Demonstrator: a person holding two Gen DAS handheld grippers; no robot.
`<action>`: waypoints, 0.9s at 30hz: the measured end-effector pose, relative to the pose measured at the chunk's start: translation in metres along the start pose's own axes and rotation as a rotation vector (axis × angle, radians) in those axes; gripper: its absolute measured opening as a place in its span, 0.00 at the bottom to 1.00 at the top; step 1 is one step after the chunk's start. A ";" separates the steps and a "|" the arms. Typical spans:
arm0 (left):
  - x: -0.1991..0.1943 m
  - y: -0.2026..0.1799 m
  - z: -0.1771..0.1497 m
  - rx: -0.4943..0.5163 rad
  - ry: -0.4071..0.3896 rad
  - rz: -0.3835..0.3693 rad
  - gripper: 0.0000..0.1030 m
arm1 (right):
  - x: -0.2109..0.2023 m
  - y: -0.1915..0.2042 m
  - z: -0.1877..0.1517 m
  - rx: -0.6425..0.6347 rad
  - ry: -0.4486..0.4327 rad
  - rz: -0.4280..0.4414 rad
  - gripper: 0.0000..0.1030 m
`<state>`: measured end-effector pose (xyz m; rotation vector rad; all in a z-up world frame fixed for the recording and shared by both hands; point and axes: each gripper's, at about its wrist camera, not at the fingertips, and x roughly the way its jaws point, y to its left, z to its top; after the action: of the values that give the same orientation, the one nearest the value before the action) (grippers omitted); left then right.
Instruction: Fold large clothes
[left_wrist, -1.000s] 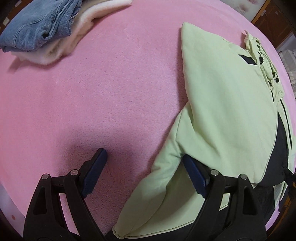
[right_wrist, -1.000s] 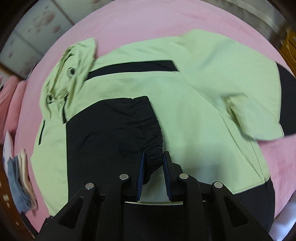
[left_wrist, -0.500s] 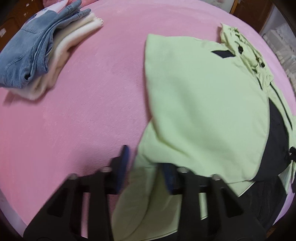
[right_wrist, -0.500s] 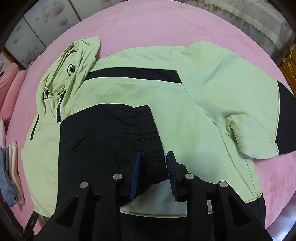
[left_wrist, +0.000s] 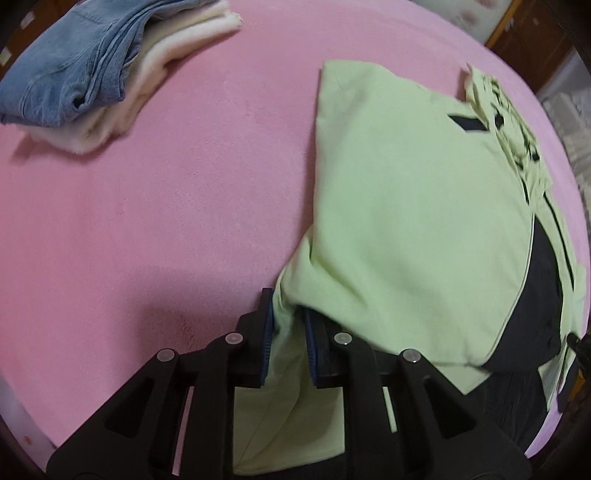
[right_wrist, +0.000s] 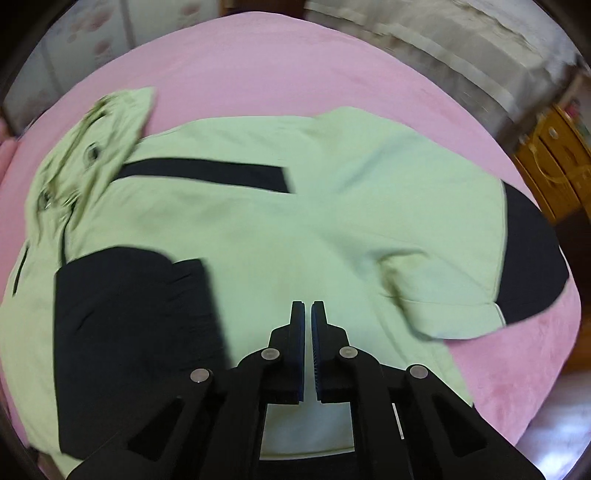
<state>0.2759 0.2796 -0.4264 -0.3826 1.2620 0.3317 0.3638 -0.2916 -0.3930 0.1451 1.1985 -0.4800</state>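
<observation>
- One pink bed (left_wrist: 166, 206) filled both views and carried every garment.
- Spread across it lay the light-green jacket (right_wrist: 303, 229) with black panels, its hood (right_wrist: 99, 140) toward the far left in the right wrist view and one sleeve folded over the body.
- A black sleeve cuff (right_wrist: 129, 317) rested on the jacket's front, just left of the right gripper.
- Near the far left corner in the left wrist view, well apart from the jacket, sat a folded stack: blue jeans (left_wrist: 74, 70) on top of cream cloth (left_wrist: 162, 55).
- The left gripper (left_wrist: 288, 332) was clamped narrowly on a fold of the jacket's green sleeve (left_wrist: 291, 354), the fabric running between its blue pads (left_wrist: 266, 343).
- The right gripper (right_wrist: 308, 332) hung over the jacket's lower front with its jaws nearly together and nothing between them.
</observation>
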 end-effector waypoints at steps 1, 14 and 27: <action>-0.004 -0.006 0.000 0.018 0.004 0.014 0.13 | 0.001 -0.006 0.000 0.034 0.014 0.039 0.04; -0.045 -0.041 0.016 0.044 -0.042 -0.066 0.14 | -0.021 0.171 -0.098 -0.265 0.420 0.924 0.04; 0.026 -0.079 0.022 0.186 0.068 0.197 0.14 | 0.007 0.047 -0.068 -0.032 0.137 0.388 0.00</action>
<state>0.3372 0.2203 -0.4377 -0.1108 1.3889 0.3673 0.3280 -0.2271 -0.4310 0.3795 1.2742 -0.1119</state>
